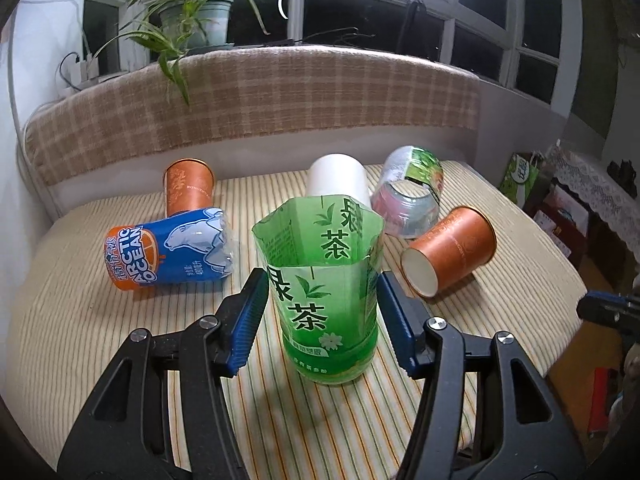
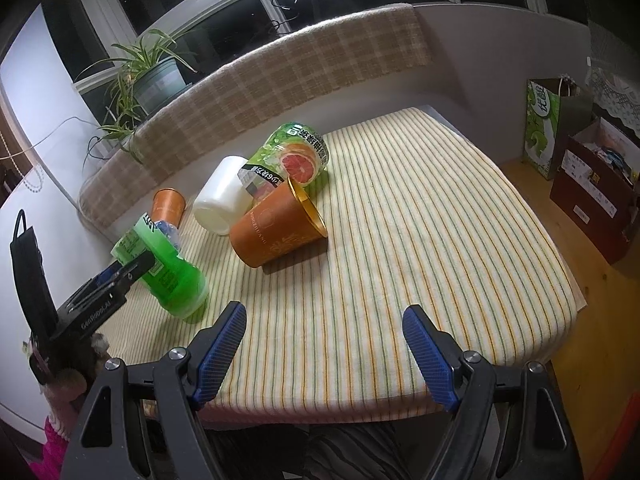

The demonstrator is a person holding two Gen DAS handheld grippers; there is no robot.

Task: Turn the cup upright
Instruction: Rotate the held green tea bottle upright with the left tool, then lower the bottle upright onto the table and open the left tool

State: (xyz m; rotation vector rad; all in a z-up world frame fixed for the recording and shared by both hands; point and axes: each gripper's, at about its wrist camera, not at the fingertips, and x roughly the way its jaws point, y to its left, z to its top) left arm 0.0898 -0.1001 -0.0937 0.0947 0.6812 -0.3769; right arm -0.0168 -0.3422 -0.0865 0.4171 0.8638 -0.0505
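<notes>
Six cups were on the striped surface [image 1: 120, 320], and only one of them stood upright. That one was the green cup [image 1: 326, 300], cut from a tea bottle, with its open mouth up and its base on the cloth. It stood between the two blue pads of the left tool [image 1: 320, 316]. The pads were apart, one on each side of the cup; the pictures did not let me tell if they touched its walls. In the right wrist view the same cup appeared tilted at the left edge of the surface, with the left tool around it.

Behind the green cup, a blue cup [image 1: 168, 254] with a polar bear print lay on its side to the left. An orange paper cup [image 1: 188, 186] stood further back with its mouth down. A white cup [image 1: 338, 182] lay on its side just behind the green cup, and a clear cup with a grapefruit picture [image 1: 412, 198] lay to its right. A second orange paper cup [image 1: 450, 250] lay on its side near the right, its white inside facing the camera.

The right tool [image 2: 324, 352] hovered over the near edge of the surface, its fingers wide apart and holding nothing. A potted plant [image 1: 192, 12] stood on the window sill behind.
</notes>
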